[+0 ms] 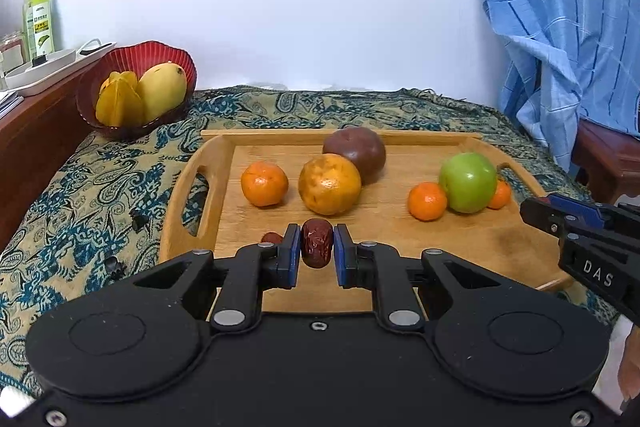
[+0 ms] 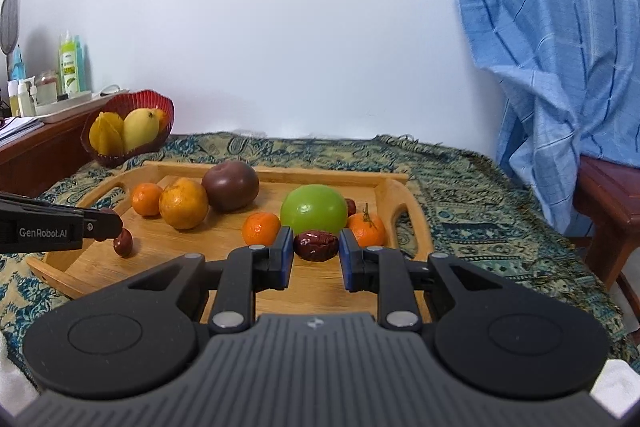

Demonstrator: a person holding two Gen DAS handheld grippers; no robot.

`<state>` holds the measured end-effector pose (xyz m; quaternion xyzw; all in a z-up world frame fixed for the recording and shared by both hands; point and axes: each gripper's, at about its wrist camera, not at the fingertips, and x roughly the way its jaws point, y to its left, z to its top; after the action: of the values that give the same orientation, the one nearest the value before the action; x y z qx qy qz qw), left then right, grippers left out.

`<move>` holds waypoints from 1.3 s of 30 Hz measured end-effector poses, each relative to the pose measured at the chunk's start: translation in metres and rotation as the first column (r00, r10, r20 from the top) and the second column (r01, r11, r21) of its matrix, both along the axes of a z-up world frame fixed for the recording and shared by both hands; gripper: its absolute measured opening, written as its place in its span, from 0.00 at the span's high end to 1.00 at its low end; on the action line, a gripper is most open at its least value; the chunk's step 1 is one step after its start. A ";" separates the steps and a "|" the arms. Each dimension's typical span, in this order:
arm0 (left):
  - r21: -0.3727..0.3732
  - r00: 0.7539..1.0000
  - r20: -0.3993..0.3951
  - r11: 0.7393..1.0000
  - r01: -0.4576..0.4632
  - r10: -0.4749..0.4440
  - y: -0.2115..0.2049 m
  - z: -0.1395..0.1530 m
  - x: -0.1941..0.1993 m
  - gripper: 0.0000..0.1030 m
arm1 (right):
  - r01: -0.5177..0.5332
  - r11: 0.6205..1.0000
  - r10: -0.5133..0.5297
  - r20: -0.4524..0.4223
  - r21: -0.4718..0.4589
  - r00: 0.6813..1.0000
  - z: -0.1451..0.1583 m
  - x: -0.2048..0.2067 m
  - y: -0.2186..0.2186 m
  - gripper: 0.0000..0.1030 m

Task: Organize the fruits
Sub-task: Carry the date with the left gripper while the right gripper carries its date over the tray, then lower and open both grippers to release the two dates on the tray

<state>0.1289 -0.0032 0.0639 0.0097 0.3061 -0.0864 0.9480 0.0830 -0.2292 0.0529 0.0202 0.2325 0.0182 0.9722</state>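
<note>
A wooden tray [image 1: 224,163] holds small oranges, a large orange [image 1: 329,183], a dark purple fruit [image 1: 355,153], a green apple [image 1: 468,182] and red dates. My left gripper [image 1: 316,247] is shut on a red date [image 1: 317,243] just above the tray's near edge; another date [image 1: 272,238] lies beside its left finger. My right gripper [image 2: 315,247] has a second red date [image 2: 316,245] between its pads, in front of the green apple [image 2: 314,209]; small gaps show at both pads. The left gripper [image 2: 100,225] shows at the left of the right wrist view.
A red bowl [image 1: 132,67] with a mango and a starfruit stands at the back left on the patterned cloth [image 1: 80,195]. A wooden sideboard [image 1: 28,131] with bottles is at left. A chair draped with a blue towel [image 1: 568,11] stands at right.
</note>
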 end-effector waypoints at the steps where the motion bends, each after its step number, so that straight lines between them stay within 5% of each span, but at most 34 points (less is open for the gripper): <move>1: -0.001 1.000 -0.003 1.000 -0.004 0.004 0.001 -0.001 0.003 0.84 | 0.001 1.000 -0.001 -0.011 0.001 1.000 -0.001 0.005 -0.002 0.72; 14: 0.001 0.998 -0.043 0.999 -0.046 0.046 0.012 -0.014 0.033 0.84 | 0.012 1.000 -0.010 -0.100 0.025 0.995 -0.015 0.041 -0.018 0.72; 39: 0.000 0.998 -0.064 1.000 0.025 -0.025 -0.018 -0.029 0.050 0.84 | -0.024 0.998 0.034 -0.180 0.057 0.983 -0.029 0.062 -0.006 0.72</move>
<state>0.1787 -0.0210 0.0353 0.0110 0.3363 -0.0984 0.9365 0.1454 -0.2352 0.0236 0.0449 0.3195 0.0369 0.9458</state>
